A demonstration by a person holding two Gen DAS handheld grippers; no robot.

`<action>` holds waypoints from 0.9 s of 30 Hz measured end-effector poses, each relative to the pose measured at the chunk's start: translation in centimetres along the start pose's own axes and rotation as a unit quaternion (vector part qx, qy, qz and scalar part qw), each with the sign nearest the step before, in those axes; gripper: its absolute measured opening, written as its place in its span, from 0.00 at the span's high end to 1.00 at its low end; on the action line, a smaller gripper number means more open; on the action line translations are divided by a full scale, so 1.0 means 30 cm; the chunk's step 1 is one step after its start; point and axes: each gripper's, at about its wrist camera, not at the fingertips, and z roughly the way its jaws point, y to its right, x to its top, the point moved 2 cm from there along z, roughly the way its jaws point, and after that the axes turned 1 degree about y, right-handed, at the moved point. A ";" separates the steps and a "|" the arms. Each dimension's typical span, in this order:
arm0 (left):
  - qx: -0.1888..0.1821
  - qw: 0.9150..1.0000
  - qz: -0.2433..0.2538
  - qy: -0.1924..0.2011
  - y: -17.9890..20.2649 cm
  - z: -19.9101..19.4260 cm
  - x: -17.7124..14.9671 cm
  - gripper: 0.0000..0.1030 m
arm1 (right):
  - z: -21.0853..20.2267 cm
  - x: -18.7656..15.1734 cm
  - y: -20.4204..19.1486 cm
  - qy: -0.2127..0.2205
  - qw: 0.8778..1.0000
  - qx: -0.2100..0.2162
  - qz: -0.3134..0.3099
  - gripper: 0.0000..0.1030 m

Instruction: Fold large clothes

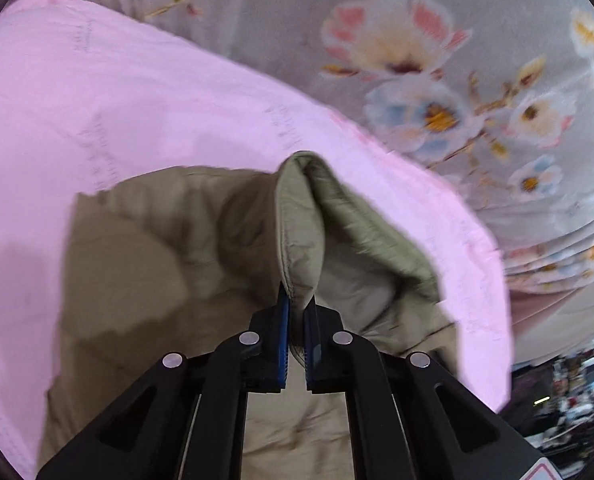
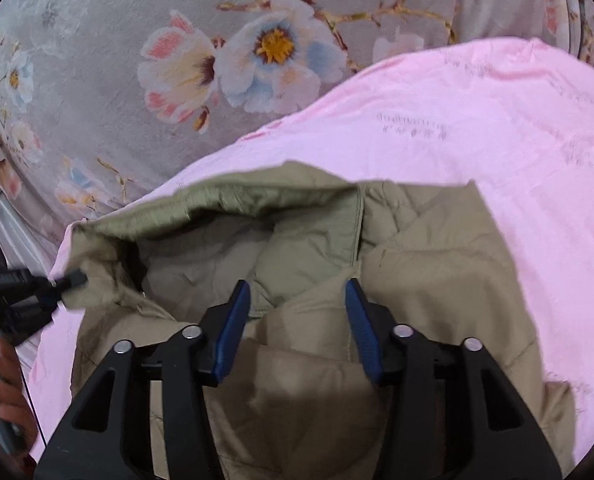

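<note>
Left gripper [image 1: 295, 304] clamped narrow on the jacket [image 1: 157, 248] edge, a raised fold of olive fabric pinched between its blue pads [image 1: 283, 312], the fold peaking toward 12 o'clock. In right wrist view it enters from 9 o'clock, biting the jacket's corner, with the person's hand [image 2: 1, 384] at 8 o'clock below it. Jacket lies on a pink cloth [image 1: 97, 100], which lies on a floral sheet [image 1: 417, 60] running from 10 to 2 o'clock. Right gripper [image 2: 297, 292] hangs over the jacket middle, jaws partly apart, nothing pinched; fabric lies under the gap, whether the pads [image 2: 233, 320] touch it cannot be told
</note>
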 end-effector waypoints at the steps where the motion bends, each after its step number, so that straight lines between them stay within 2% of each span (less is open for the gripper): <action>1: 0.024 1.000 0.008 -0.005 -0.022 0.022 -0.016 0.97 | -0.013 0.020 -0.019 0.004 1.000 -0.007 -0.011 0.71; 2: 0.042 0.999 0.012 -0.014 -0.050 0.053 -0.040 0.97 | -0.016 0.034 -0.033 0.003 1.000 -0.007 -0.017 0.73; 4: 0.047 0.999 0.005 -0.023 -0.093 0.089 -0.075 0.95 | 0.018 0.050 -0.069 -0.022 0.999 -0.020 -0.040 0.84; 9: 0.055 0.998 0.037 -0.002 -0.110 0.117 -0.128 0.92 | 0.144 -0.042 -0.065 -0.086 0.989 -0.075 -0.094 0.87; 16: 0.068 0.996 0.059 0.025 -0.103 0.140 -0.158 0.89 | 0.160 -0.065 -0.056 -0.085 0.987 -0.087 -0.103 0.88; 19: 0.085 0.994 0.066 0.023 -0.093 0.108 -0.156 0.88 | 0.126 -0.044 -0.043 -0.091 0.990 -0.070 -0.084 0.86; 21: 0.083 0.994 0.064 0.030 -0.083 0.053 -0.142 0.87 | 0.068 -0.010 -0.041 -0.077 0.994 -0.045 -0.064 0.83; 22: 0.079 0.994 0.060 0.036 -0.081 0.027 -0.133 0.87 | 0.030 0.022 -0.037 -0.063 0.996 -0.028 -0.051 0.76; 23: 0.068 0.995 0.049 0.047 -0.077 -0.010 -0.114 0.87 | 0.001 0.054 -0.030 -0.052 0.998 -0.008 -0.034 0.69; 24: 0.052 0.996 0.036 0.055 -0.072 -0.039 -0.091 0.87 | -0.022 0.095 -0.013 -0.041 0.999 0.022 -0.002 0.53; 25: 0.031 0.998 0.021 0.057 -0.066 -0.058 -0.063 0.86 | -0.028 0.127 0.006 -0.037 0.998 0.050 0.033 0.46; 27: -0.020 0.998 -0.017 0.050 -0.062 -0.063 -0.016 0.82 | 0.000 0.179 0.045 -0.044 0.988 0.107 0.107 0.46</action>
